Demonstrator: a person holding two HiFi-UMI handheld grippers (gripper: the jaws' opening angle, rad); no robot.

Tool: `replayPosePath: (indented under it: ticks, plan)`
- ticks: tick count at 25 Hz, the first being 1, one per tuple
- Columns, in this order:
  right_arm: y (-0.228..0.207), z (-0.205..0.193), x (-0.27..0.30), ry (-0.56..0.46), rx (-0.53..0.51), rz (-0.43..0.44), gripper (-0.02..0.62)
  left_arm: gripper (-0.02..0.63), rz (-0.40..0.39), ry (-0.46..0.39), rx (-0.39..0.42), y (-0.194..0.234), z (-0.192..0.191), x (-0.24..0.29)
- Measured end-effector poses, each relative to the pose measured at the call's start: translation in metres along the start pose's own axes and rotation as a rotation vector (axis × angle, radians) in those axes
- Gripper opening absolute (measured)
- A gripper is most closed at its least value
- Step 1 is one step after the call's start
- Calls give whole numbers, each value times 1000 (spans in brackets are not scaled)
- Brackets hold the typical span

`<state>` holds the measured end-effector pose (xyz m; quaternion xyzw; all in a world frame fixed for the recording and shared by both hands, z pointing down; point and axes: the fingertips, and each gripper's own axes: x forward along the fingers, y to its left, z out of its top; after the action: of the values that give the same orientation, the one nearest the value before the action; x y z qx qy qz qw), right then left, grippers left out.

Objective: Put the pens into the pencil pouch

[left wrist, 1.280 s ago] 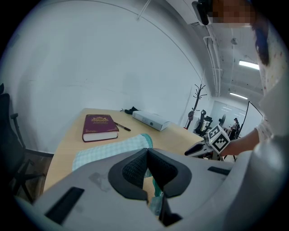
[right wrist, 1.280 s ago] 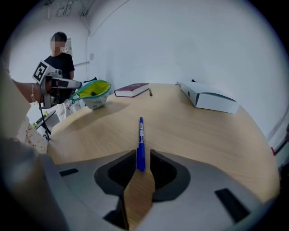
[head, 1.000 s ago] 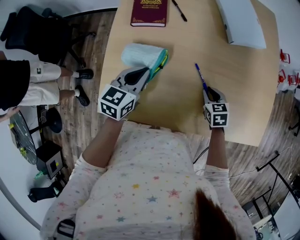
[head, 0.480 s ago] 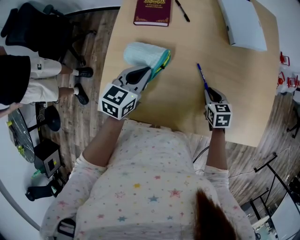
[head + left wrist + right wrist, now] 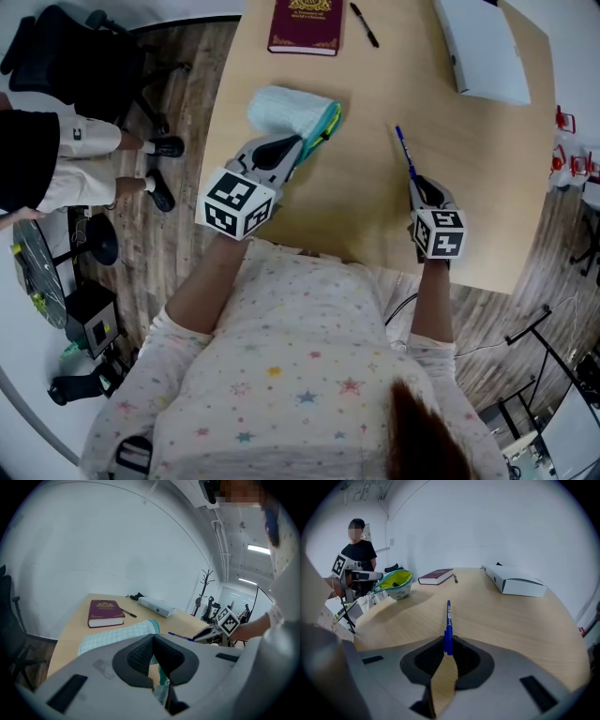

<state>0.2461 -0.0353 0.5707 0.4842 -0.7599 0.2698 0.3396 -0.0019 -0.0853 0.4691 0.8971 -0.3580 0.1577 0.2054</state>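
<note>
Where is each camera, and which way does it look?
Head view: on the person's head, looking down at the table and both arms.
Left gripper view: on the left gripper, looking along its shut jaws over the pencil pouch.
Right gripper view: on the right gripper, looking along the blue pen it grips.
Shared: both gripper views show the red book.

Stretching both arms forward, pinching left claw (image 5: 301,153) closed on pouch (image 5: 281,106) edge, clamping right claw (image 5: 413,179) around pen (image 5: 402,147), tilting both downward
</note>
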Motion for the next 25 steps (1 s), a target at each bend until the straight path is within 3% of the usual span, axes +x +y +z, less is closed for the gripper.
replayPosePath:
  ticks: [14, 25]
  plan:
    - [15, 47, -23, -73, -56, 29, 57, 12, 3, -17, -13, 3, 2, -5]
    - [57, 79, -34, -107, -133, 121, 57, 12, 1, -36, -14, 4, 4, -9]
